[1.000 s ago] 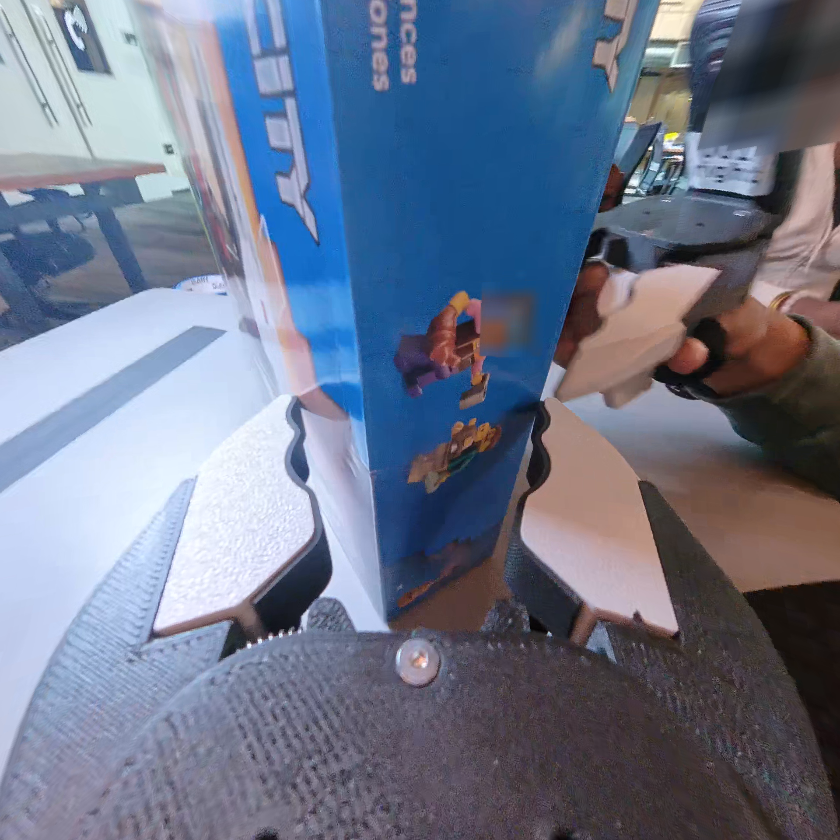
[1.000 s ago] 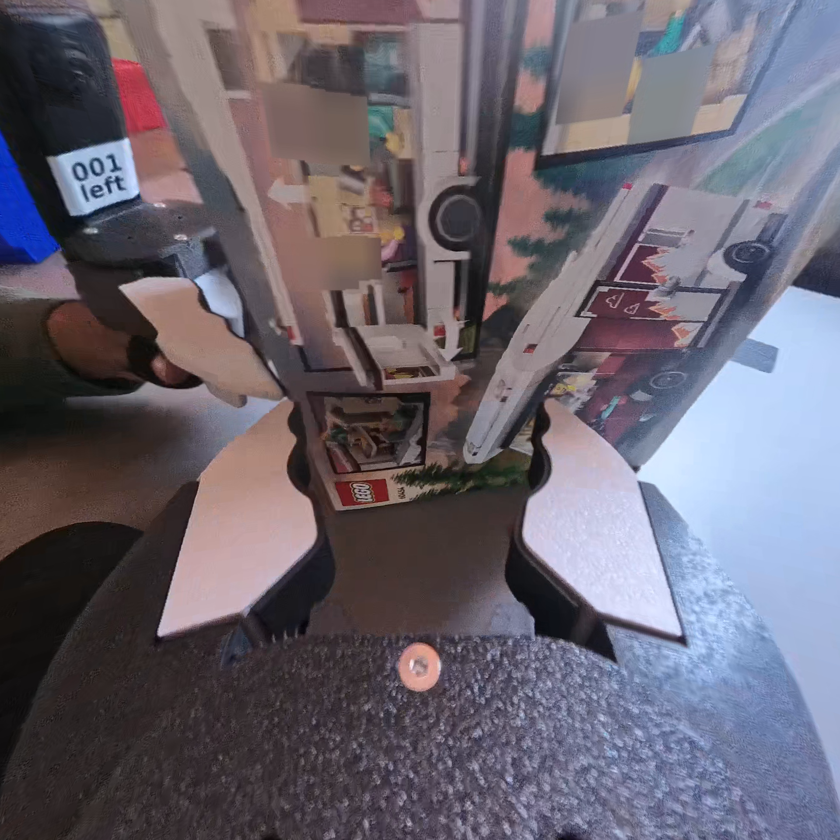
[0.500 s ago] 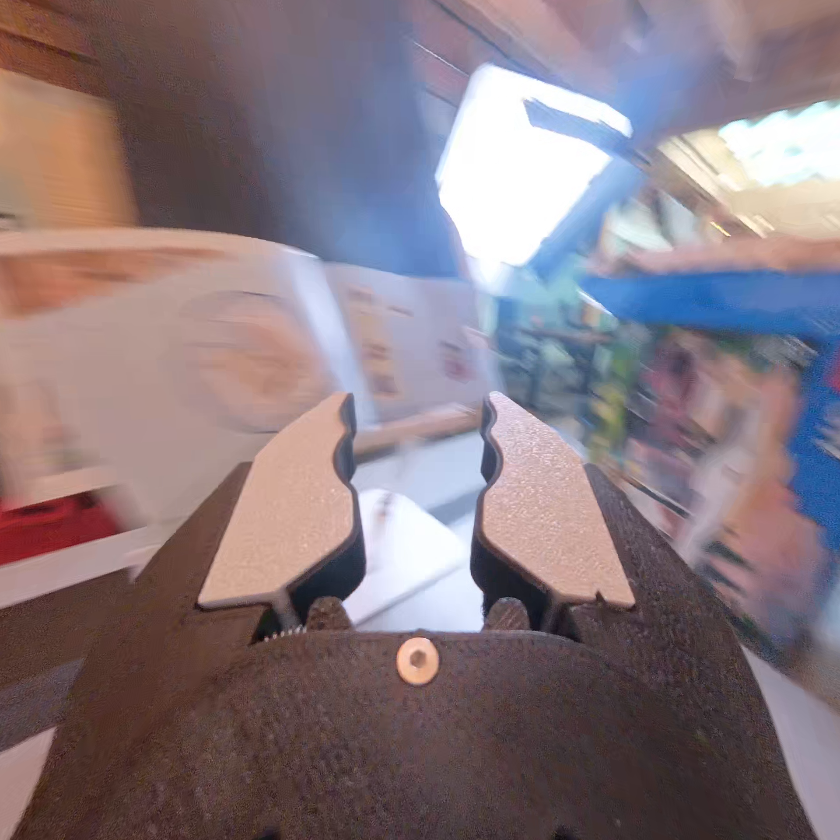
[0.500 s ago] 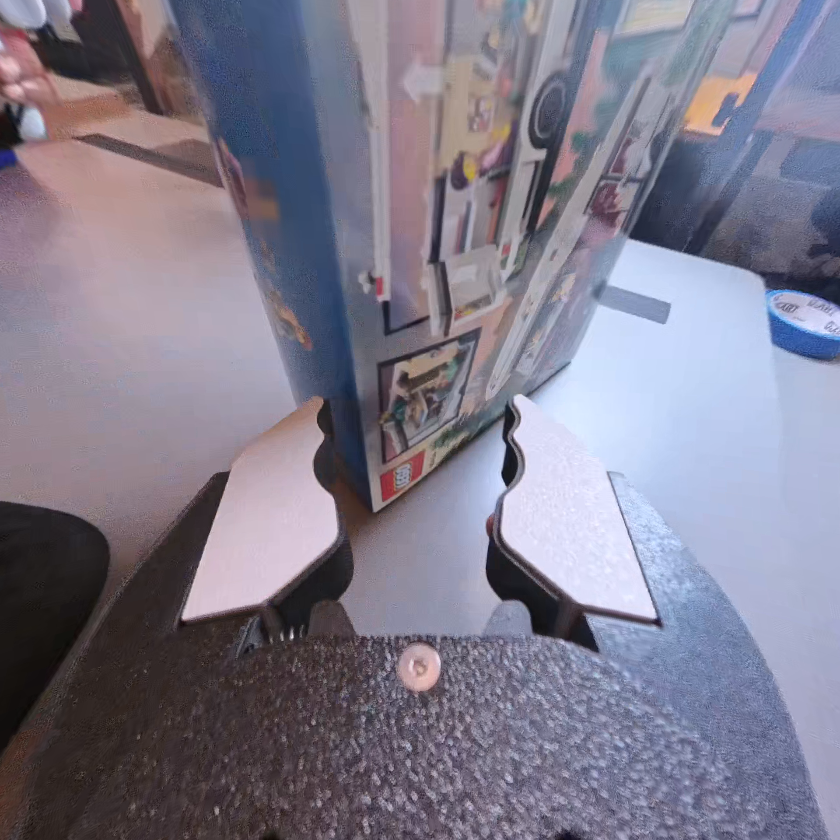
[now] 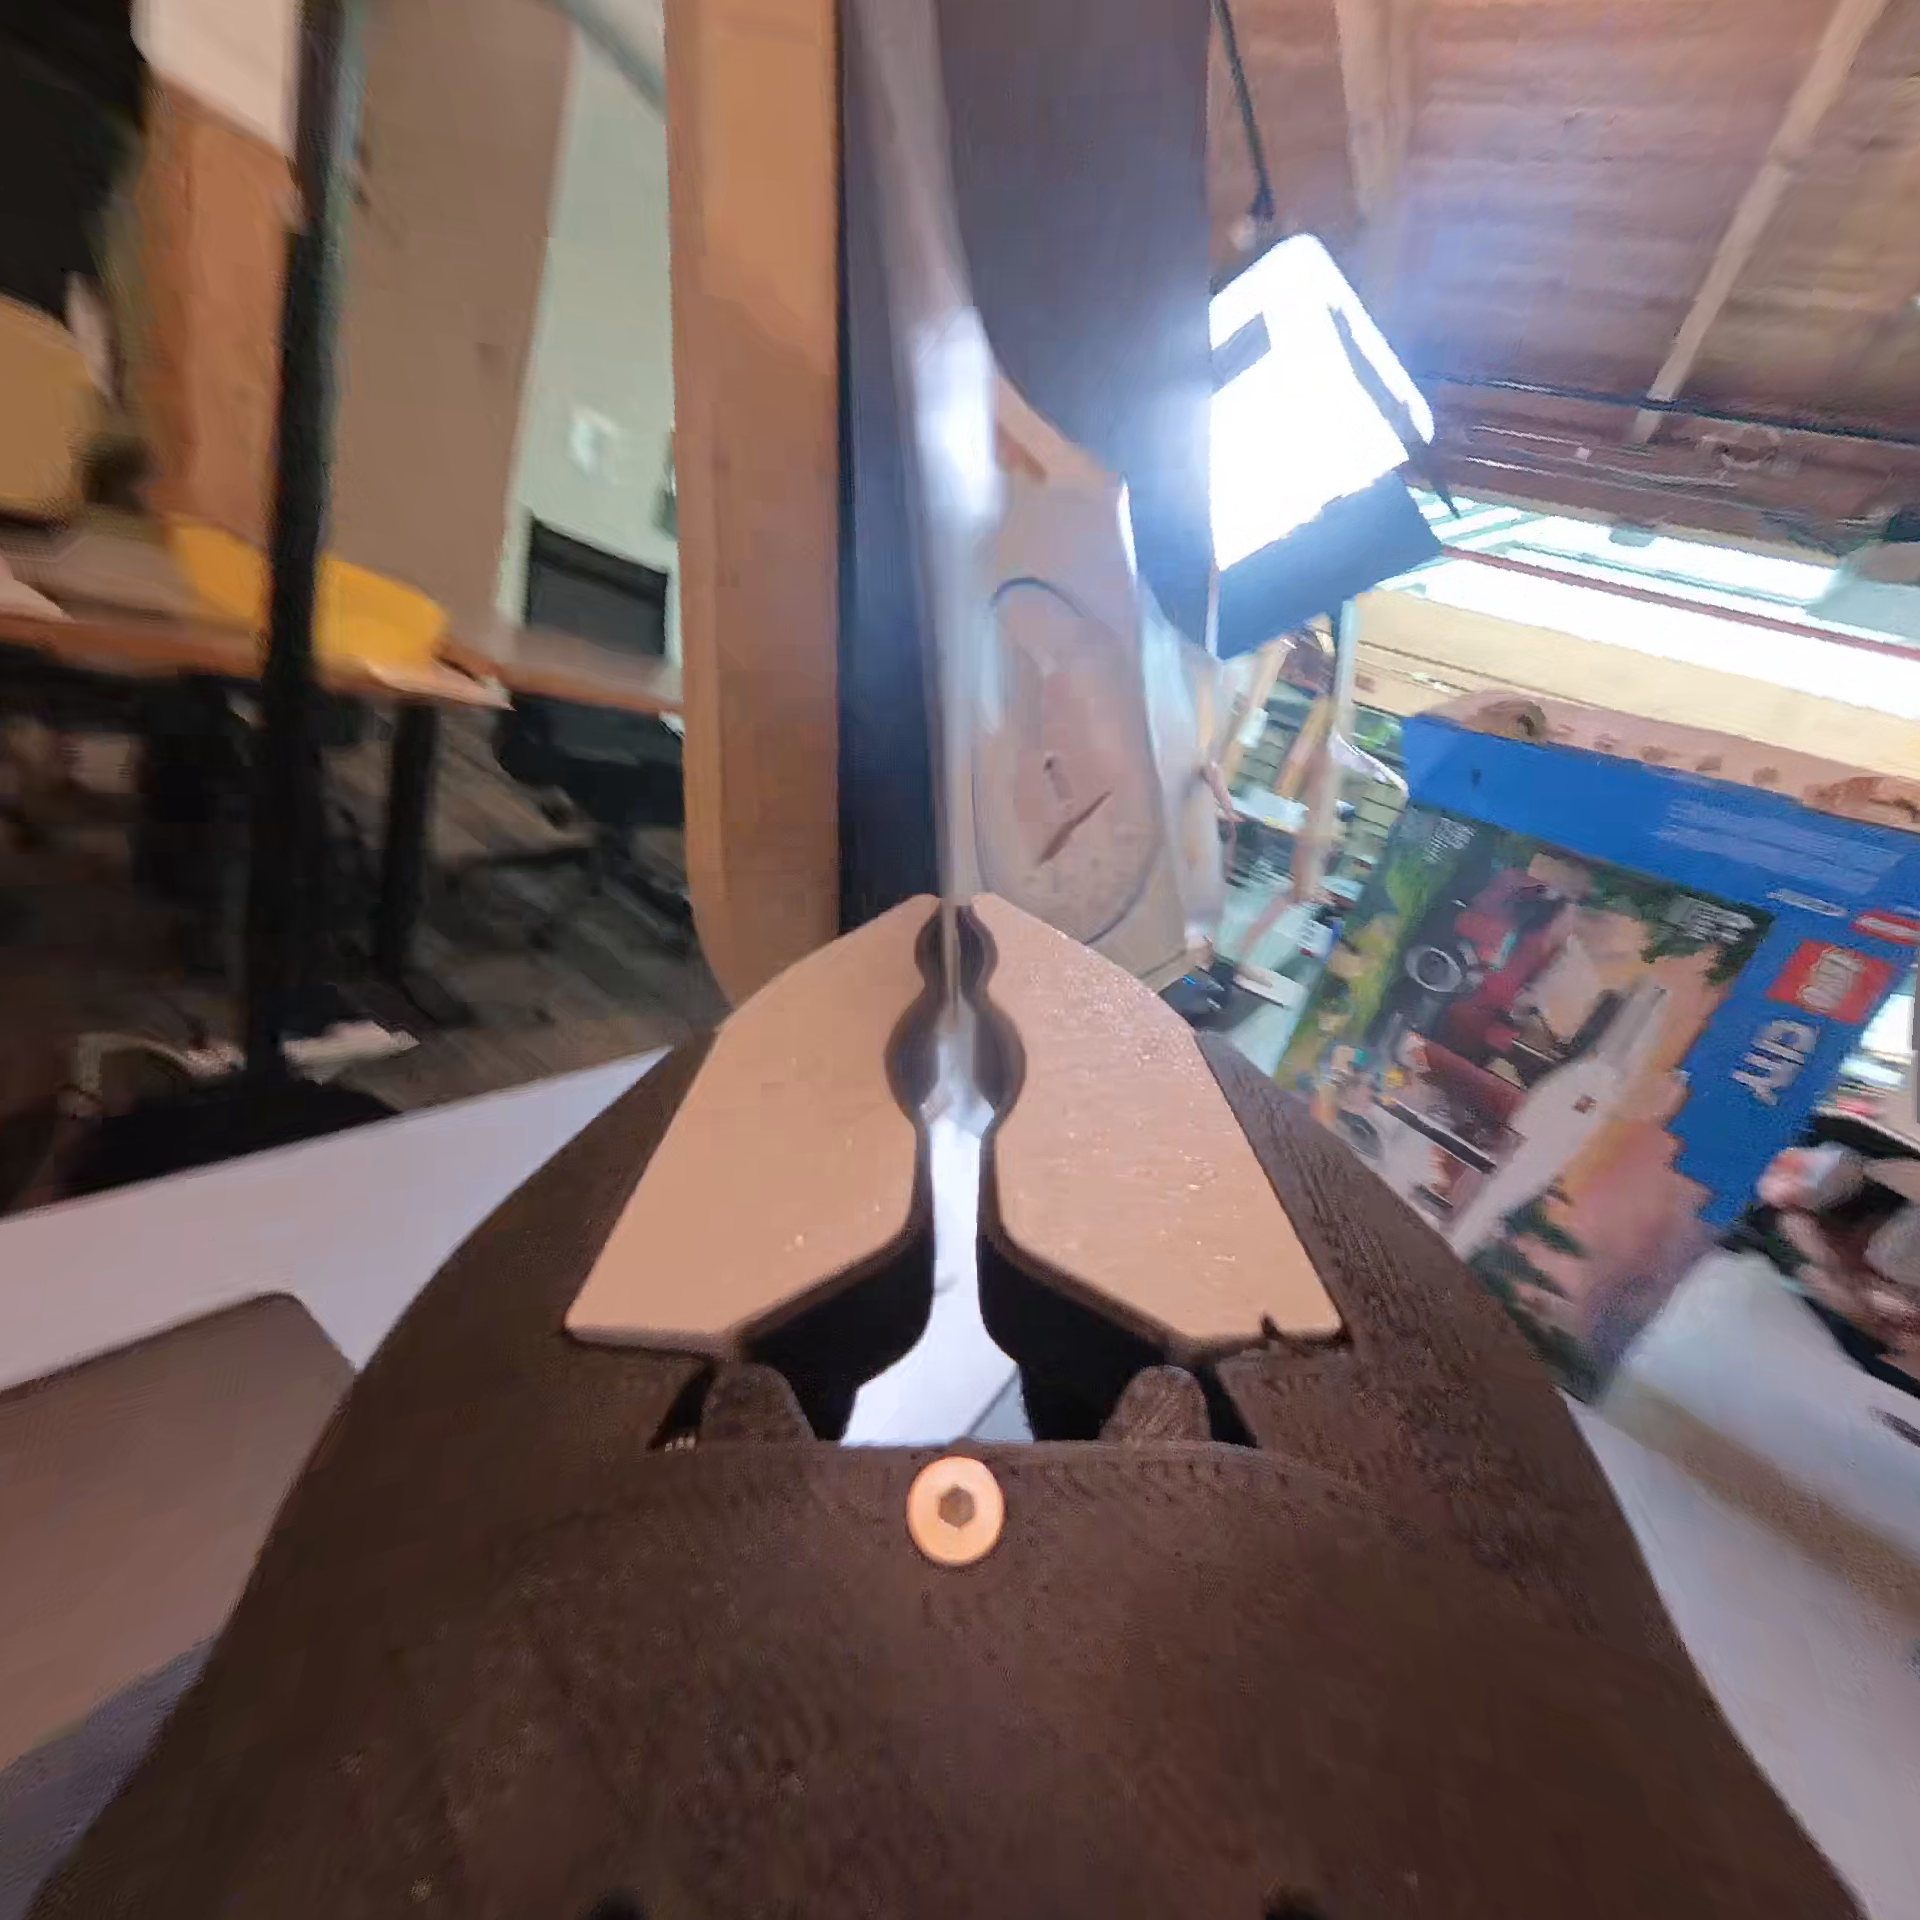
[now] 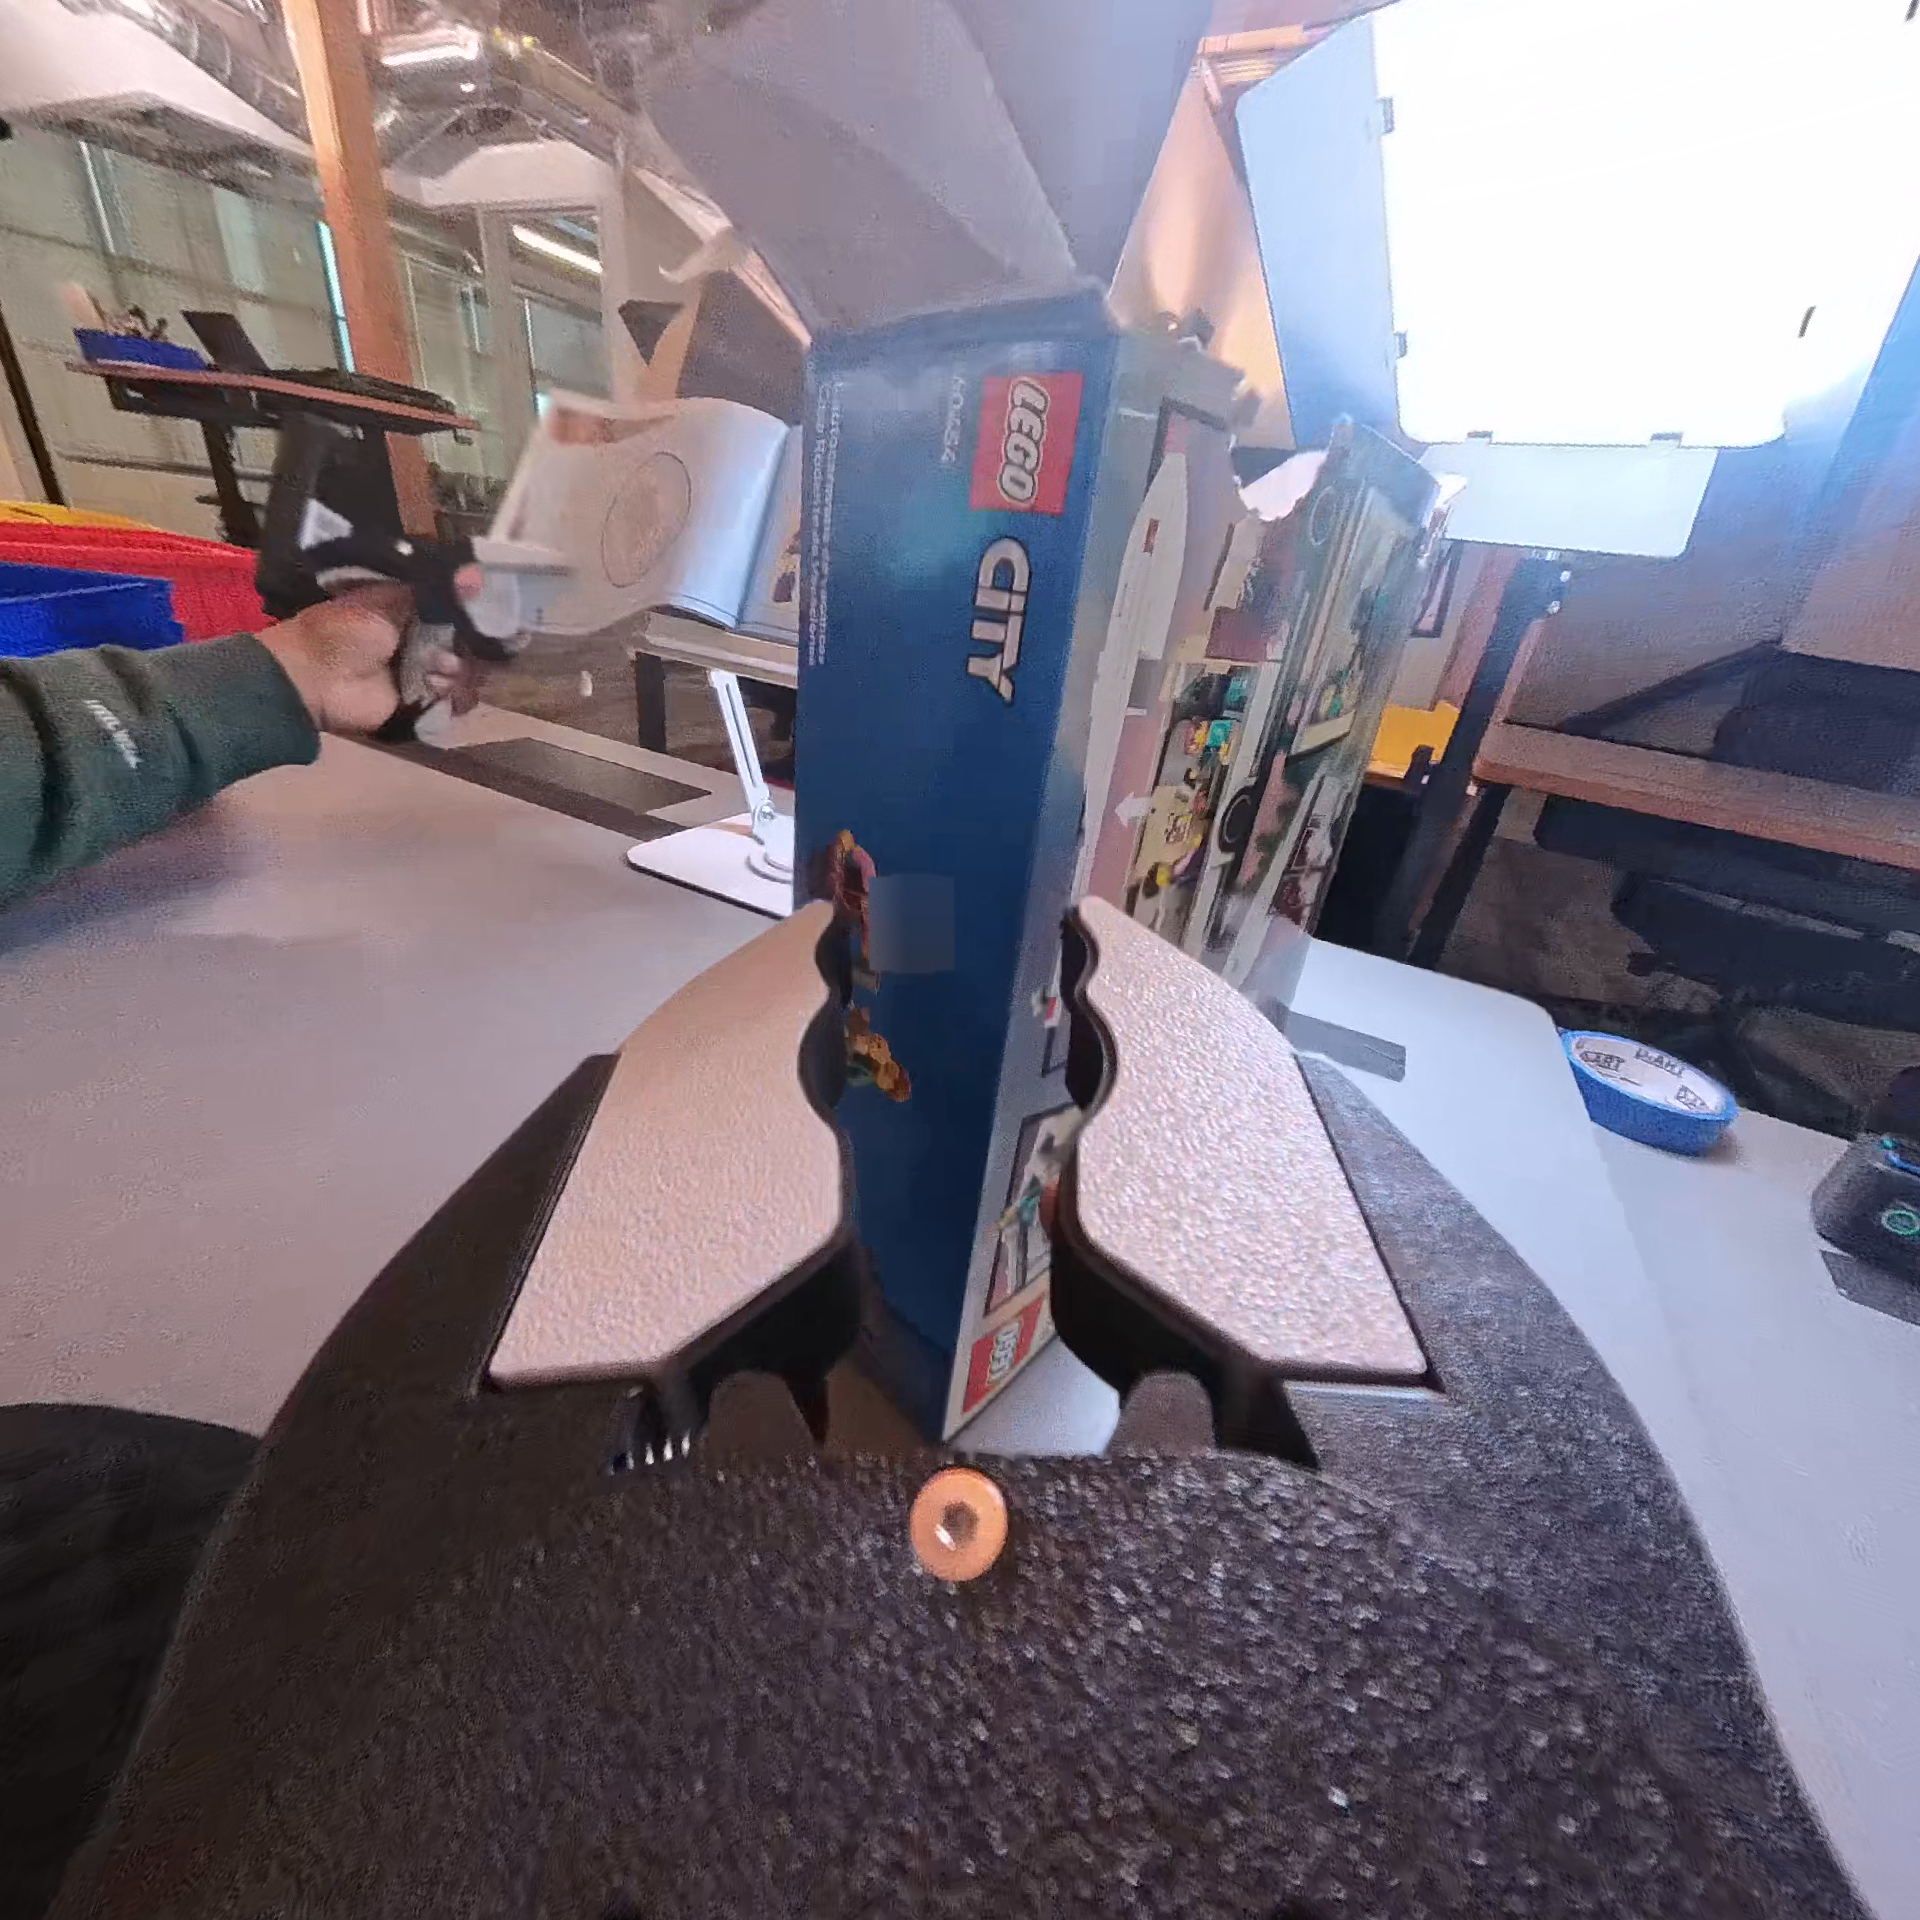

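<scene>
Right hand-held gripper (image 6: 951, 935) is closed part-way around the lower corner of a tall toy-brick box (image 6: 935, 623). One pad presses the narrow blue side and the other presses the picture-covered face.

The box stands upright on the grey worktop (image 6: 312, 987), and its top end is torn open with ragged flaps. The blue side carries a red square brand logo, large white lettering running down it, some fine print and small figure artwork. The wide face shows vehicles and a scene, and another small red logo sits at its bottom corner.

Left hand-held gripper (image 5: 951, 914) has its pads pressed together on the thin edge of a pale flat packet (image 5: 1060, 748) marked with a circle outline. The packet rises straight up from the fingertips. This gripper is held up in a person's hand (image 6: 353, 665), off to the box's side and apart from it.

A white stand base (image 6: 727, 862) sits just behind the box. A blue tape roll (image 6: 1647, 1086) lies farther off on the worktop.
</scene>
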{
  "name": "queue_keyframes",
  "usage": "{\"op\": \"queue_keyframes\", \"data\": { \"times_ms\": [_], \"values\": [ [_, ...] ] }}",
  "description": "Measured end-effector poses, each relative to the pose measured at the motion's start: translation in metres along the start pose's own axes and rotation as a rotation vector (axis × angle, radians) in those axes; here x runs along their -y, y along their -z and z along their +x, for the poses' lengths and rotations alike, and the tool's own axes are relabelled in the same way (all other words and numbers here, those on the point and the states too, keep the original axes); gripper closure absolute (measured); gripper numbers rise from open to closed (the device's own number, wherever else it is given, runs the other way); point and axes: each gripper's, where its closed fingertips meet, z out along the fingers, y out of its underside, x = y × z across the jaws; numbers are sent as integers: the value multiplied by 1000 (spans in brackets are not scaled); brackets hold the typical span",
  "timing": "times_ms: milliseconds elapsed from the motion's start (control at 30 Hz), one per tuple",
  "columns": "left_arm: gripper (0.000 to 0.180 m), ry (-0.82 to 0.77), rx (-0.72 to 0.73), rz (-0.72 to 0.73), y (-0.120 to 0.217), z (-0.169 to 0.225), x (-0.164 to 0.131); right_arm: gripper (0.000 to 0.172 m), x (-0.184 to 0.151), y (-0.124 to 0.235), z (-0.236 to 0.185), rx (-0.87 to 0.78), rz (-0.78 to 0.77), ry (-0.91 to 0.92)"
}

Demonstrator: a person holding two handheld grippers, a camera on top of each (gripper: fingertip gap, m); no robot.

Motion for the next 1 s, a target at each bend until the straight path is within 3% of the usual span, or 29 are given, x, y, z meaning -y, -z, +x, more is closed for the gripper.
{"op": "queue_keyframes", "data": {
  "times_ms": [100, 200, 300, 433, 567, 633, 700, 833, 900, 1000],
  "values": [
    [179, -82, -6, -1, 10, 17, 14, 138, -1, 2, 0, -5, 10, -5],
    [179, -139, 11, 19, 19, 43, 36, 146, 23, 6, -17, 46, 96, 6],
    [179, -149, -3, 57, 29, 76, 67, 160, 48, 4, -87, 327, 113, 65],
    [179, -212, 8, 53, 31, 120, 95, 131, 19, -34, -171, 558, -144, 237],
    [179, -335, 24, 33, 36, 169, 112, 123, -17, -72, -215, 673, -291, 257],
    [180, -378, 5, -29, 41, 193, 107, 121, -30, -83, -223, 705, -337, 251],
    [180, -404, -27, -190, 45, 210, 80, 121, -33, -87, -227, 717, -339, 245],
    [180, -450, 1, -418, 57, 207, 14, 124, -41, -86, -220, 705, -346, 200],
    [180, -547, 66, -508, 66, 193, -6, 125, -46, -85, -214, 700, -357, 170],
    [180, -550, 29, -478, 70, 201, -7, 127, -52, -83, -206, 692, -369, 148]
  ]
}}
